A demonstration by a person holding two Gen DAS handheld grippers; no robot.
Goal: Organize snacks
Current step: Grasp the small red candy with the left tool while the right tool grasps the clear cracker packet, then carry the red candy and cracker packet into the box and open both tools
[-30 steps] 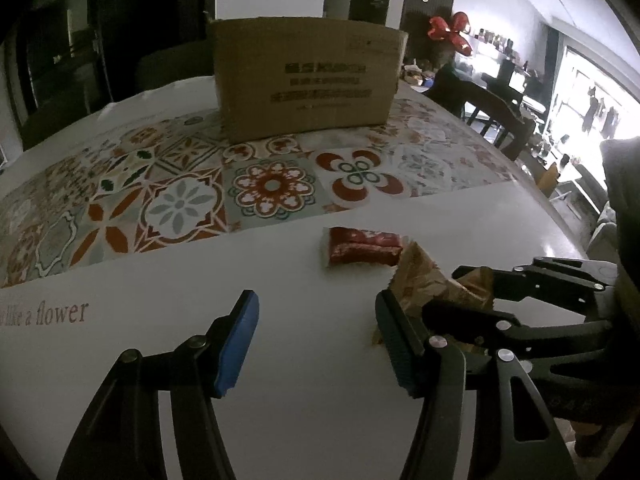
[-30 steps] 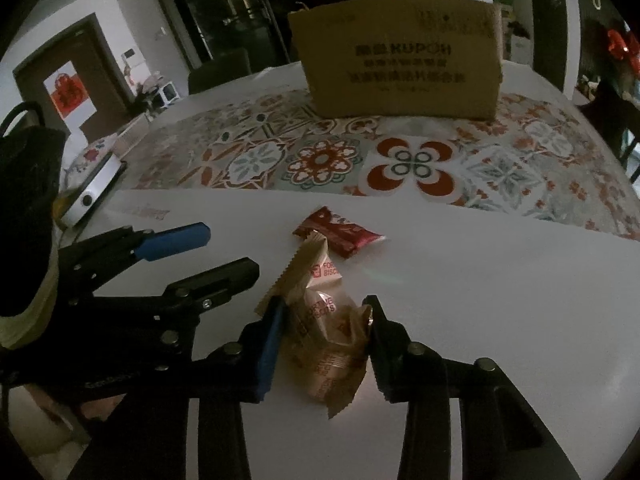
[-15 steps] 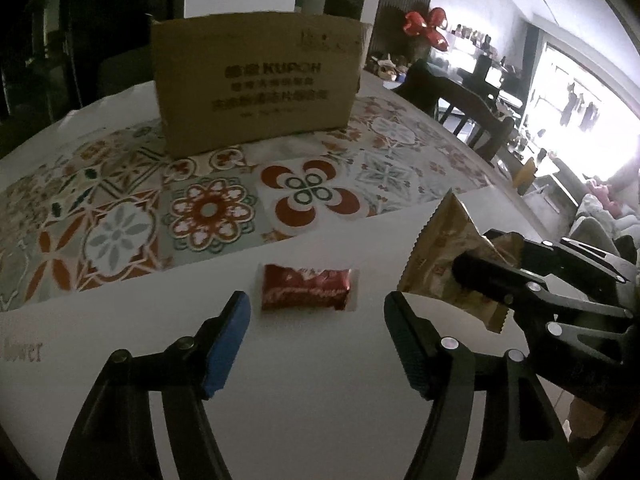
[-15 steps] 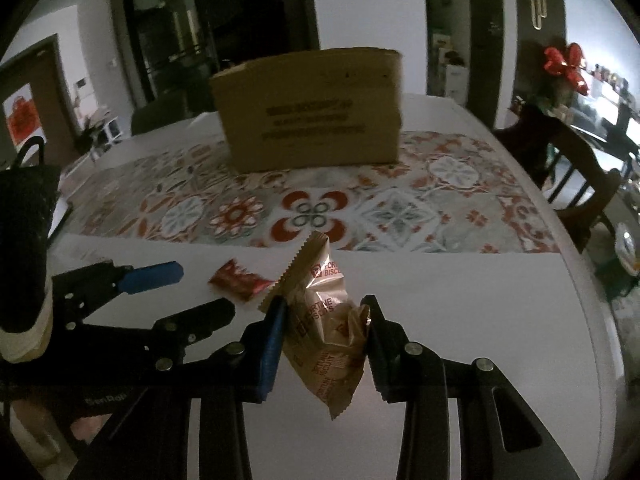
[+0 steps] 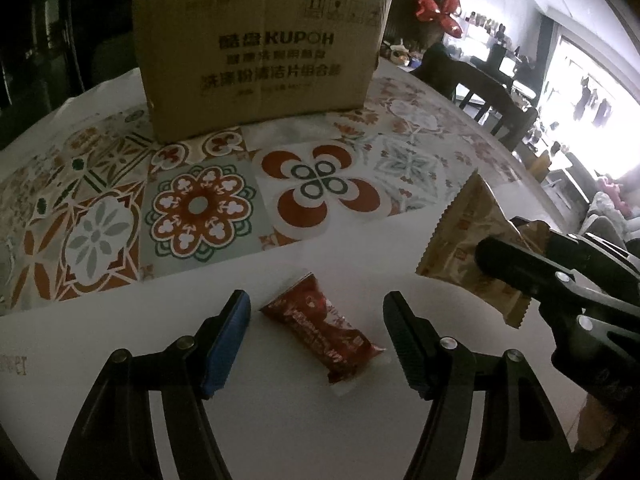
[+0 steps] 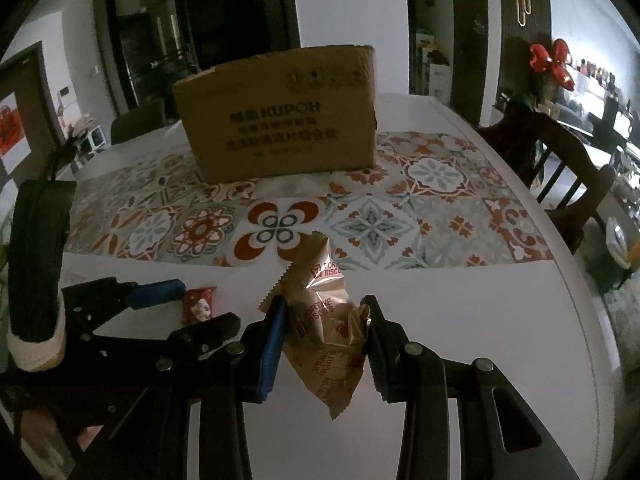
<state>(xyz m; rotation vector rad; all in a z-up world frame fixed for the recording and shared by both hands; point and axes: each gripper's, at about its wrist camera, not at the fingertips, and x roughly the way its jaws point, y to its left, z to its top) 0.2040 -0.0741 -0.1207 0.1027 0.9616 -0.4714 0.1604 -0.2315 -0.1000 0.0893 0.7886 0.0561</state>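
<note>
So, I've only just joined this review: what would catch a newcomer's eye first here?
Probably the tan biscuit packets, pinched between the pads of the right gripper and held off the table. Next, the red snack packet lying on the white table between the open jaws of the left gripper. Behind both, a cardboard box stands on the patterned tile runner.

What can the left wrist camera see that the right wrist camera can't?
Only the left wrist view shows the whole red snack packet lying between the open left gripper fingers. Only the right wrist view shows the "FORTUNE BISCUITS" print on the tan packet held by the right gripper. Both show the cardboard box and white table.
</note>
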